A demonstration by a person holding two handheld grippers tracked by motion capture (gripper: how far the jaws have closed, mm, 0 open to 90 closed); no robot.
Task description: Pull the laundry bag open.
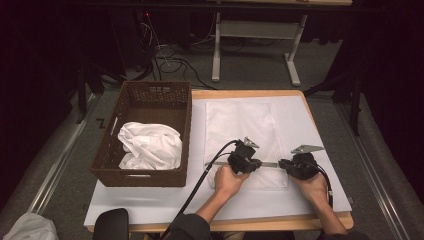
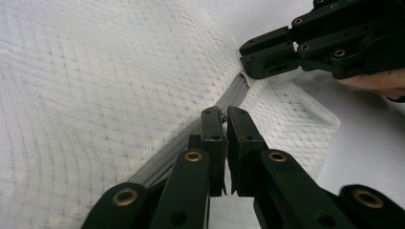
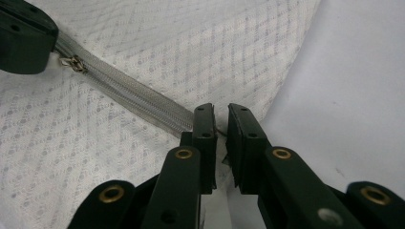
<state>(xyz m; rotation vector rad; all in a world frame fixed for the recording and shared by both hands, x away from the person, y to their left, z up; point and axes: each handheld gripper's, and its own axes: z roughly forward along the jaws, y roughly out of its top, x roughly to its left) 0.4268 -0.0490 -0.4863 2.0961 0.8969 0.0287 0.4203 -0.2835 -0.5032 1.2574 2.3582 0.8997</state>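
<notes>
A white mesh cloth cover (image 1: 240,130) lies flat on the white table (image 1: 312,130). A grey zipper (image 1: 270,164) runs across its near end. My left gripper (image 1: 259,163) is shut on the zipper's small metal pull (image 3: 74,63); in the left gripper view its jaws (image 2: 224,117) pinch the pull on the zipper tape (image 2: 176,148). My right gripper (image 1: 281,164) is shut on the zipper's end at the cover's right edge, and in the right gripper view it (image 3: 219,121) grips where the tape (image 3: 129,98) stops. The two grippers face each other a short way apart.
A brown woven basket (image 1: 140,177) stands at the table's left, holding a crumpled white cloth (image 1: 150,145). Bare table lies to the right of the cover and along the front edge. A table frame and cables stand on the floor beyond.
</notes>
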